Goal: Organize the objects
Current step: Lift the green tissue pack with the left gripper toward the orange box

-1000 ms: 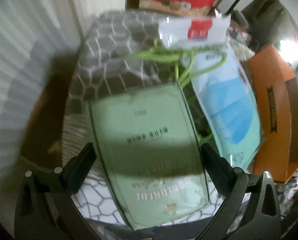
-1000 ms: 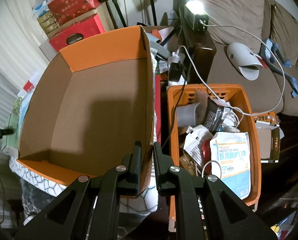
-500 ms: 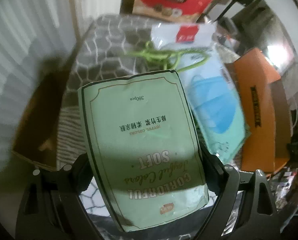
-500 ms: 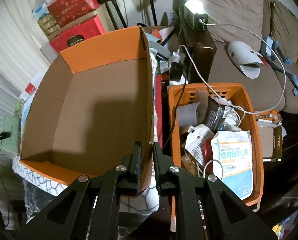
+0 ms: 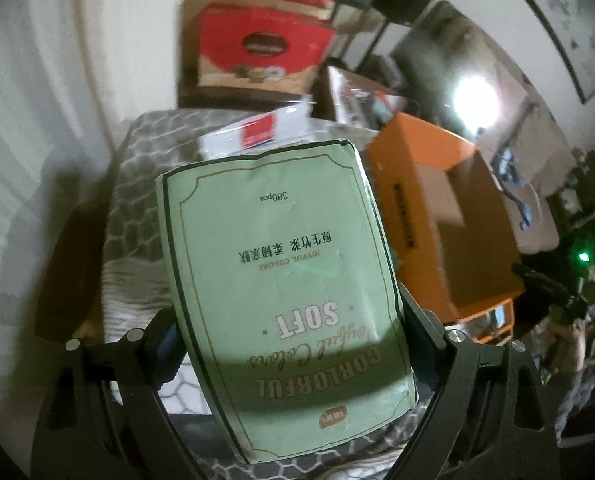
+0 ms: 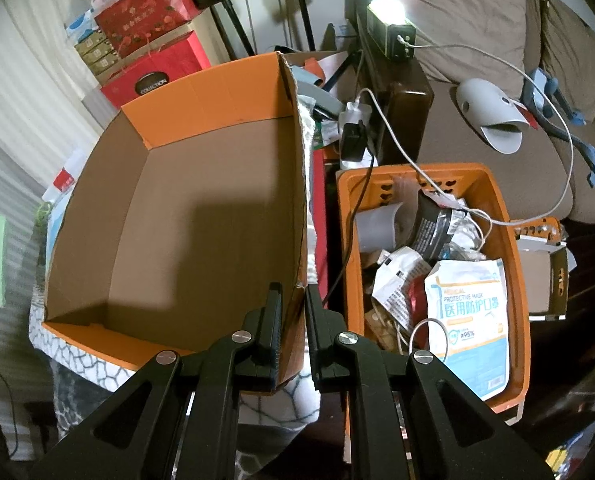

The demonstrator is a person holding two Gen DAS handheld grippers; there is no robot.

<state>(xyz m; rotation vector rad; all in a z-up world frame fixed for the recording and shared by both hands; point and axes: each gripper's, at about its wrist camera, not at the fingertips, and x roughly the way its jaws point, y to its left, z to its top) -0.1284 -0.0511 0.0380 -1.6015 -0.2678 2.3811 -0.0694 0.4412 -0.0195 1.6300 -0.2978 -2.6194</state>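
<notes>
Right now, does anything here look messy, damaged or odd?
Yes. The orange box has a ragged, torn top edge on the wall that the right gripper pinches. The orange basket beside it is a jumble of packets with a white cable trailing in. The green pack in the left gripper tilts.

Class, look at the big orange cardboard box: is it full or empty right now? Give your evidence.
Empty. The orange cardboard box shows bare brown floor and walls; the green tissue pack remains outside, held in the left gripper.

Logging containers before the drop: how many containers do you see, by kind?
Orange cardboard box, open, its wall clamped by the right gripper: 1
Orange plastic basket of packets: 1
Red gift boxes, stacked: 2
Total: 4
</notes>
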